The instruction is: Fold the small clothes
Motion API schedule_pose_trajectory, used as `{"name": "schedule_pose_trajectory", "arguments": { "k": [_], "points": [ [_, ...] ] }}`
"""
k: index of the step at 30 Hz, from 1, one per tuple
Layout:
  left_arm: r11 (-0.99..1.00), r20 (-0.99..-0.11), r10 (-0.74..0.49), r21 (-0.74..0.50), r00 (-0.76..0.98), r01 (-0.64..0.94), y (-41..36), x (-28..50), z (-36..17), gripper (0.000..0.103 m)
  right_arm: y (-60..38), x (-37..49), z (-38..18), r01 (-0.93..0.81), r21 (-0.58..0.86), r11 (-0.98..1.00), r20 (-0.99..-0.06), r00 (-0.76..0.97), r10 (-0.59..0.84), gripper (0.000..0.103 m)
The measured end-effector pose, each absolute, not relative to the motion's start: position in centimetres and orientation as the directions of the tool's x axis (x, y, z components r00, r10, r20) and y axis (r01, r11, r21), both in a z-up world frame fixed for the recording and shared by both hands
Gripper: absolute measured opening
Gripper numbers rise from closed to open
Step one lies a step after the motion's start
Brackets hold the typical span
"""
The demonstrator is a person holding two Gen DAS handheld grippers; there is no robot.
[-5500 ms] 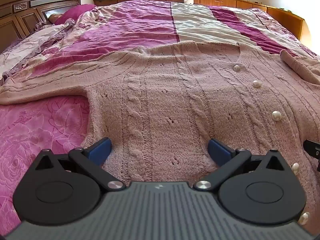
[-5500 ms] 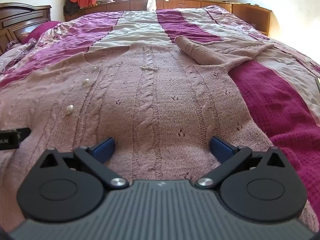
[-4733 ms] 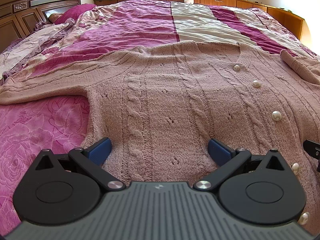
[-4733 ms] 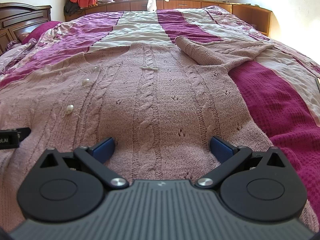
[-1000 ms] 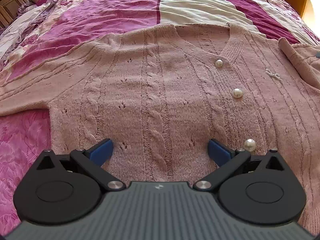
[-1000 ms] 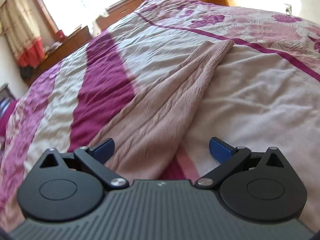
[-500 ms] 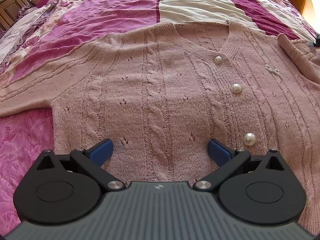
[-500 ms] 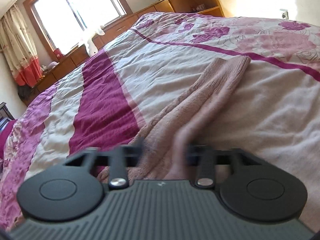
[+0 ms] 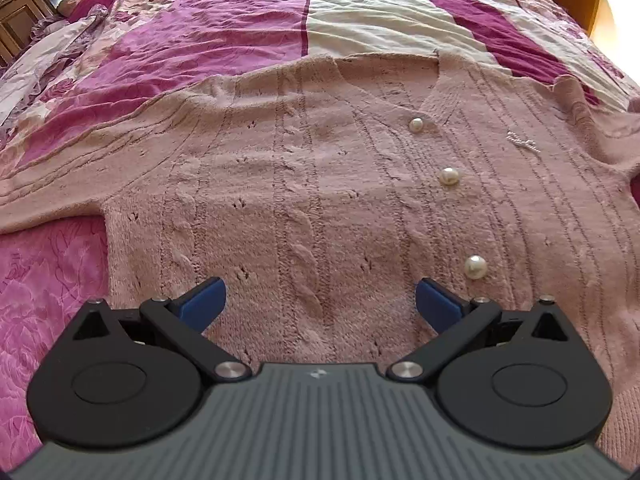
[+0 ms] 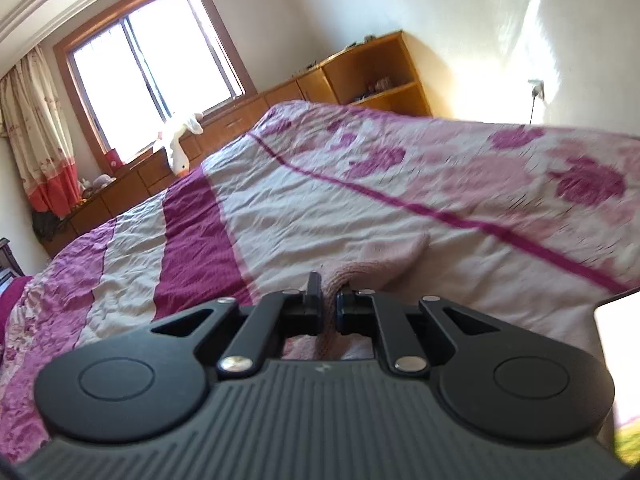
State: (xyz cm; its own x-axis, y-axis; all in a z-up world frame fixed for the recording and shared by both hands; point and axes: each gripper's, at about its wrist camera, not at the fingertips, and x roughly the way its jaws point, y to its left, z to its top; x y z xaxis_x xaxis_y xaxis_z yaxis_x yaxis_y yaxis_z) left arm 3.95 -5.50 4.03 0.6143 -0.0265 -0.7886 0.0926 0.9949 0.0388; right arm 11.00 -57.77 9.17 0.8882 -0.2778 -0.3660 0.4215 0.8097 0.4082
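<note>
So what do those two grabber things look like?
They look alike. The left gripper has a grey ribbed body, two round black discs, black link arms with silver screws, and blue pads on its fingertips. The right gripper has the same grey ribs, black discs and silver screws; its pads are hard to see. No cables, hands or sleeves show.

A home bedroom: quilted bed (image 10: 360,200), curtained window (image 10: 156,64), wooden cabinets (image 10: 372,76).
</note>
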Motion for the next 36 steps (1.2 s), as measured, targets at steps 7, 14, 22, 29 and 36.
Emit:
{"name": "schedule_pose_trajectory", "arguments": {
  "k": [7,14,22,29,36],
  "points": [
    [0.994,-0.767,-0.027,0.046,0.641,0.096,-4.6,2.6,4.9,0.103,-55.7,8.5,10.9,0.429,0.339,0.837,-0.34,0.886,-0.316,0.009],
    [0.995,-0.752,0.008,0.071,0.659,0.068,-2.6,1.7,6.3,0.103,-50.5,8.6,13.4,0.35,0.301,0.887,-0.308,0.916,-0.257,0.009],
    [0.996,-0.735,0.055,0.087,0.675,0.013,0.3,0.8,7.4,0.103,-42.6,10.0,15.3,0.224,0.289,0.931,-0.298,0.945,-0.135,0.009],
    [0.992,-0.701,0.113,0.114,0.705,-0.045,3.4,0.0,8.8,0.103,-35.4,11.5,15.0,0.118,0.3,0.947,-0.302,0.953,-0.023,0.009],
    [0.991,-0.687,0.134,0.1,0.714,-0.089,5.9,-0.5,9.0,0.103,-28.5,12.7,13.7,0.035,0.285,0.958,-0.321,0.945,0.061,0.009]
  ]
}}
